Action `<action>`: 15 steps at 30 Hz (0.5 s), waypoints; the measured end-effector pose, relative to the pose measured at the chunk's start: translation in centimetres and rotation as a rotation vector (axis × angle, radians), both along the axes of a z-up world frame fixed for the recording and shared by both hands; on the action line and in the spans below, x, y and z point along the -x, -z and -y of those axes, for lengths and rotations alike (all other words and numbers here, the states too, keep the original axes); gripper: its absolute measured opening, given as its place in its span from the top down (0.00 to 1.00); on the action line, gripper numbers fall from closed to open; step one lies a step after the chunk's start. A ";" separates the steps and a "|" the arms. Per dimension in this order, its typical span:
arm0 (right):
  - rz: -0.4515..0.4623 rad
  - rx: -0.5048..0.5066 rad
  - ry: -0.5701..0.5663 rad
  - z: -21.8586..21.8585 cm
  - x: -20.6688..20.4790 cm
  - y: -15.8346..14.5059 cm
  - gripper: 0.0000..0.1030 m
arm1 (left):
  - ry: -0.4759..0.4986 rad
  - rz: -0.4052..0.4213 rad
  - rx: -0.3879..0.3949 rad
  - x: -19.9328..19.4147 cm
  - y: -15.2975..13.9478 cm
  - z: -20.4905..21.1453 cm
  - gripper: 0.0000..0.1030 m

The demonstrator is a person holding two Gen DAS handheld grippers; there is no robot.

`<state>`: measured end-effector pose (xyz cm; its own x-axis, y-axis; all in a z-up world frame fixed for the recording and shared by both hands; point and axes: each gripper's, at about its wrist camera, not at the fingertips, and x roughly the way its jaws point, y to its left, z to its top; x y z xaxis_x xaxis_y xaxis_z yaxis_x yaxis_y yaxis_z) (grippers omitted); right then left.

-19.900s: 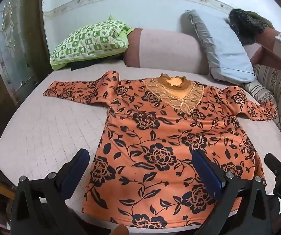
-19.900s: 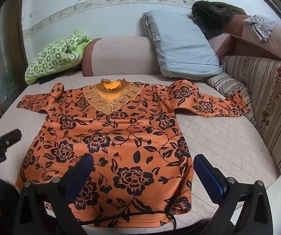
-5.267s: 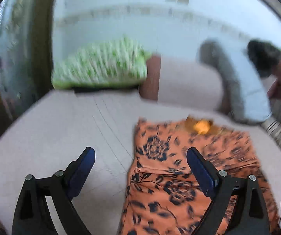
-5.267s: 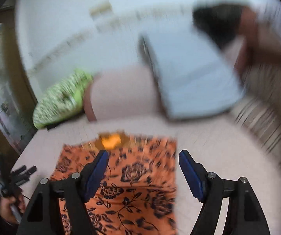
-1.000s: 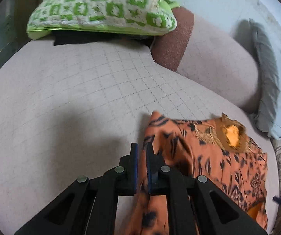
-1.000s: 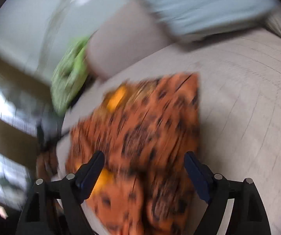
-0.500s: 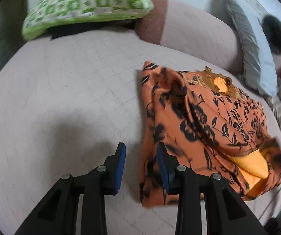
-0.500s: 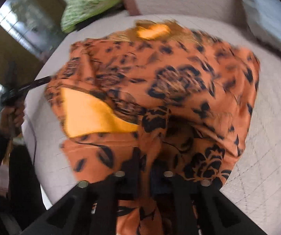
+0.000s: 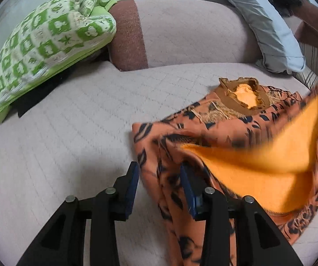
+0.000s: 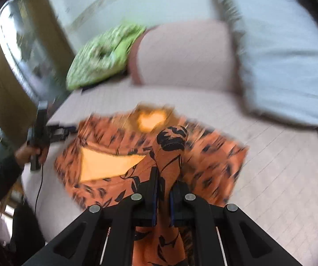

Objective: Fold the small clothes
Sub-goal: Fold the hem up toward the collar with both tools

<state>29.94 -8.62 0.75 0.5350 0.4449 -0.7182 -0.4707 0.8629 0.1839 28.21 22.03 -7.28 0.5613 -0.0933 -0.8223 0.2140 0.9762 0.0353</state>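
An orange shirt with black flowers (image 9: 225,128) lies folded narrow on the pink quilted bed (image 9: 59,144), its brown lace collar (image 9: 243,95) toward the pillows. My left gripper (image 9: 159,173) is at the shirt's left edge; its jaws are opening and a strip of cloth runs loose between the blue pads. My right gripper (image 10: 163,177) is shut on a bunched fold of the shirt (image 10: 170,150) and holds it up off the bed. The lifted part shows its plain orange inside (image 9: 269,155), blurred. A hand (image 10: 29,153) holds the left gripper at the far left.
At the head of the bed are a green and white checked pillow (image 9: 48,40), a pink bolster with a brown end (image 9: 192,31) and a pale blue pillow (image 9: 269,22). A striped cushion (image 9: 314,55) borders the right side. Bare quilt lies left of the shirt.
The left jaws, shut on the shirt's edge a second ago, have let go and widened. The right gripper, then open, has shut on the shirt and lifted it, baring the orange inside.
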 end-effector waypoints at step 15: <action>-0.152 -0.051 0.234 3.5 -8.7 9.9 0.89 | 0.126 -0.077 -0.051 -3.6 2.0 2.6 0.68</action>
<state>38.69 -12.16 -9.13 0.5156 0.3592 -0.7779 -0.2233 0.9329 0.2827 31.78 19.40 -9.31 0.4826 -0.1161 -0.8681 0.3389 0.9387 0.0628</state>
